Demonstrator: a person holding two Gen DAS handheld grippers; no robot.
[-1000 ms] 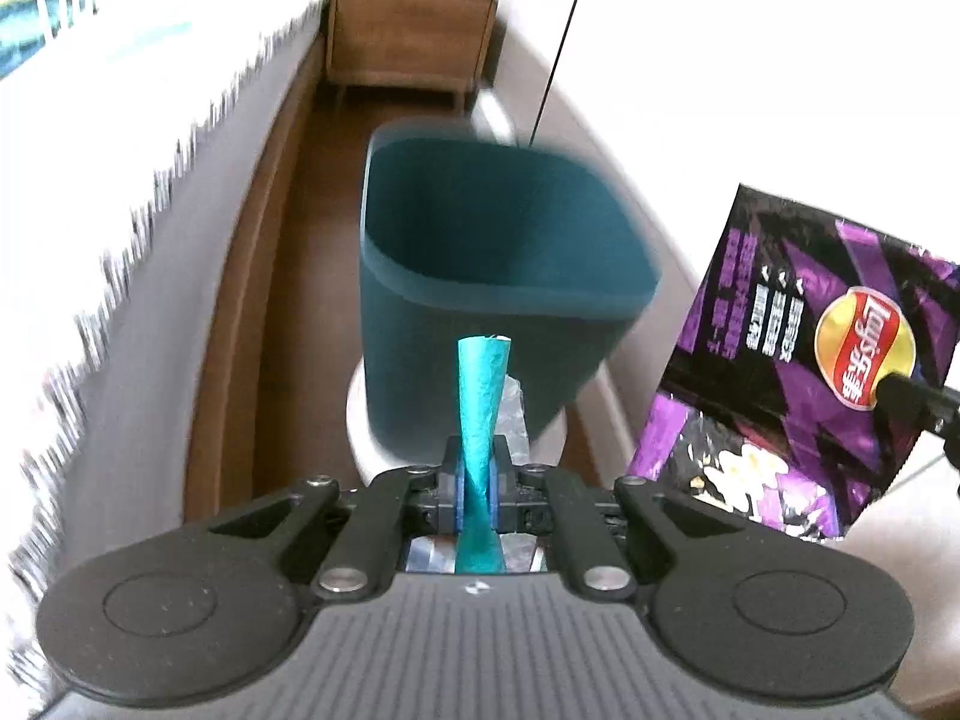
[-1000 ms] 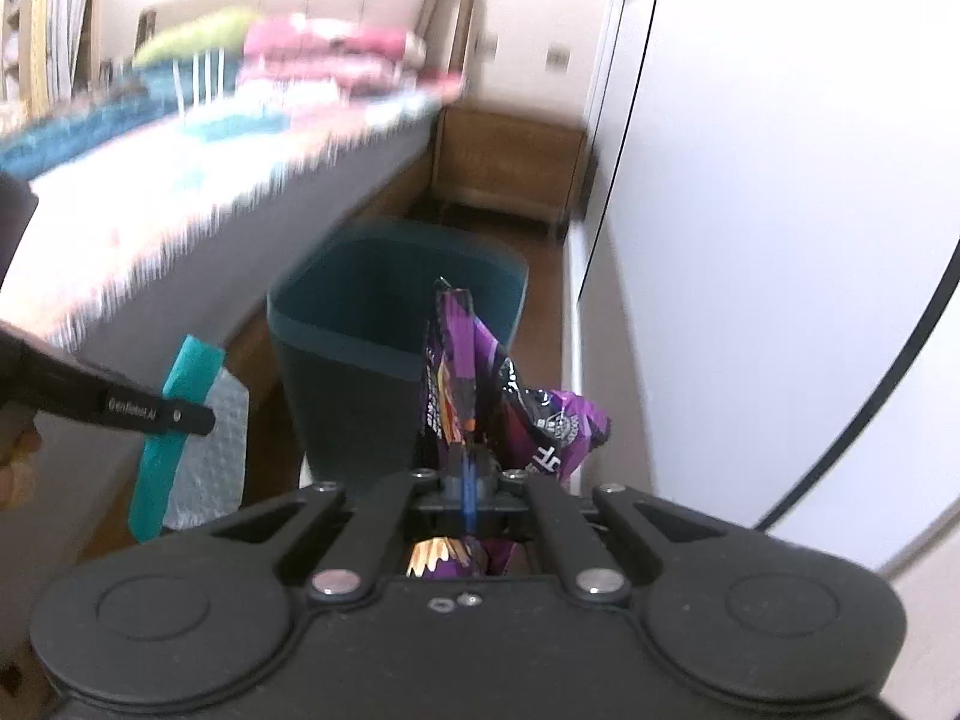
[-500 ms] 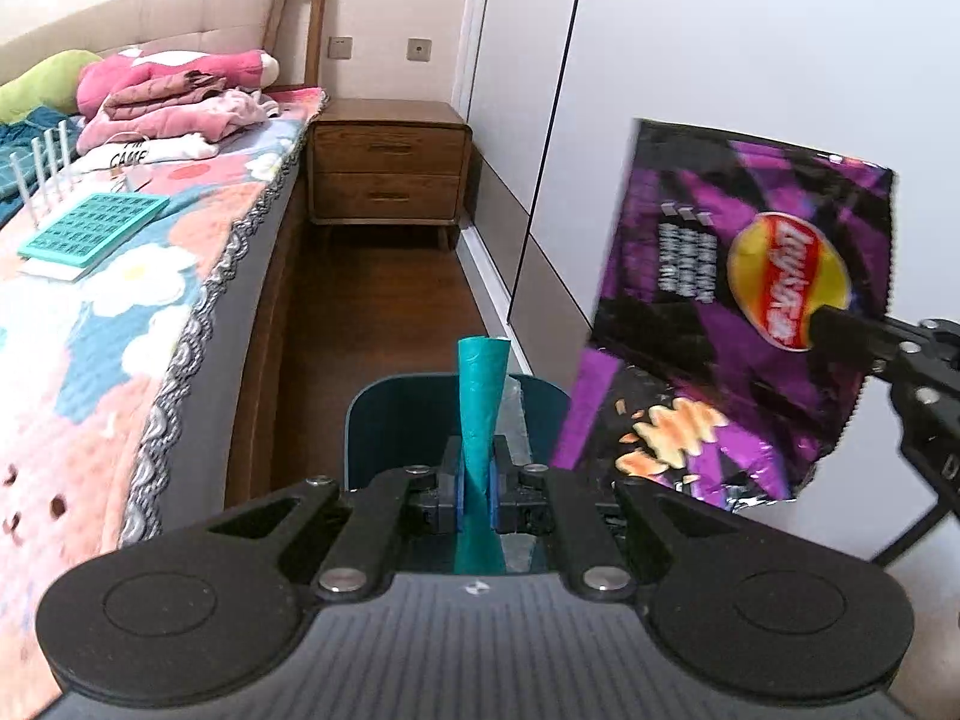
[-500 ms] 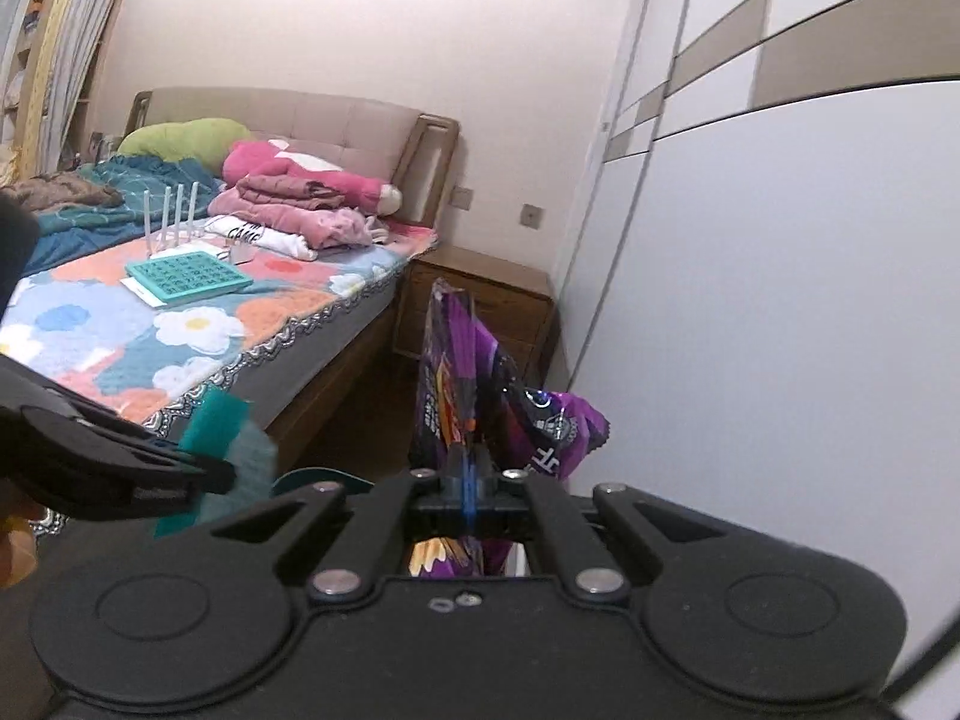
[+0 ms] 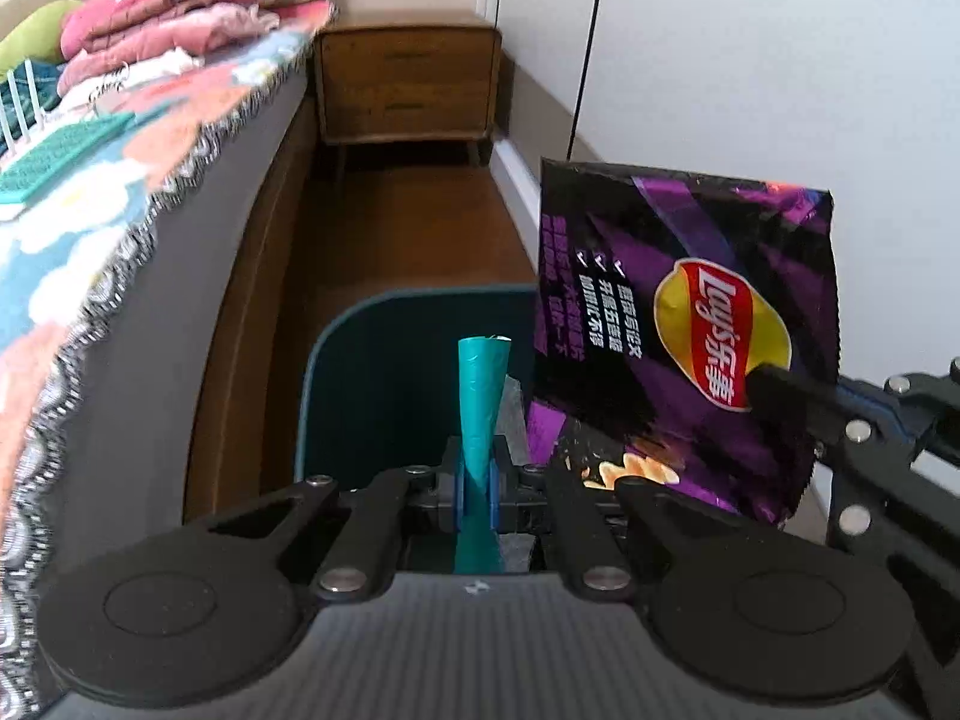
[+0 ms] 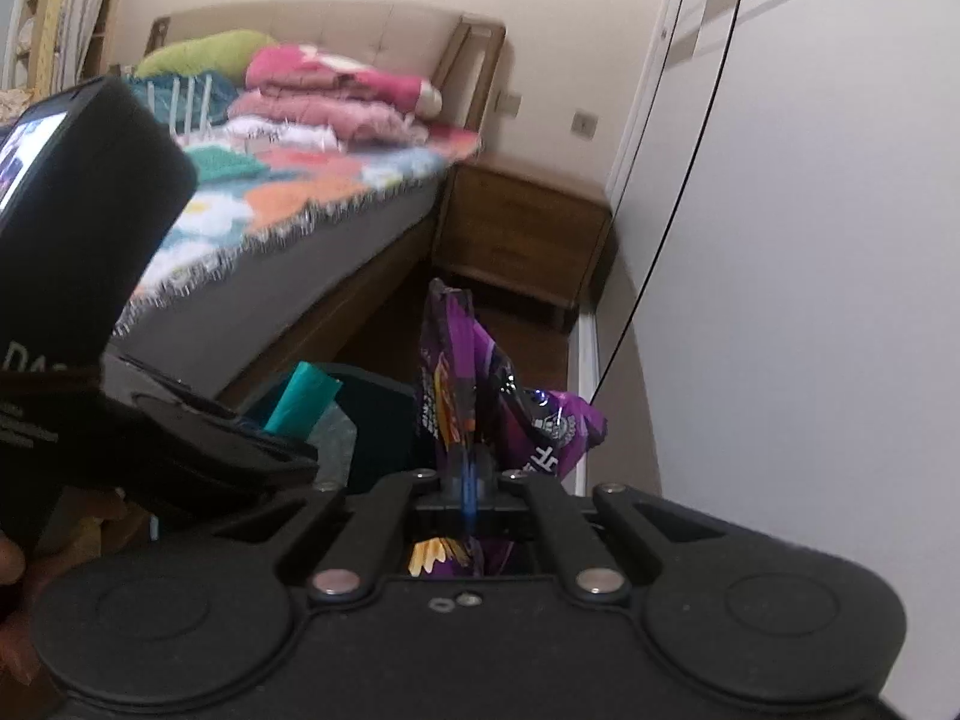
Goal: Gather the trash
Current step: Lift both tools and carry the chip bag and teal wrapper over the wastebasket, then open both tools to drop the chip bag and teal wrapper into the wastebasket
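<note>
Both grippers have swung back over the dark teal plastic bin (image 5: 384, 396): left gripper (image 5: 477, 483) clamped on a teal-edged wrapper (image 5: 480, 402), right gripper (image 6: 468, 480) clamped on a purple foil crisp bag (image 5: 684, 324), ready for dropping.

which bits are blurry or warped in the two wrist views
Left wrist view: the bedspread is smeared, the wardrobe door seam bows with the fisheye, and the chip bag logo reads sharp. Right wrist view: soft overall, with the left gripper a dark blur.

Bin (image 5: 384, 372) on floor between bed (image 5: 150, 276) left, wardrobe (image 5: 750, 60) right; nightstand (image 5: 408, 84) behind.
</note>
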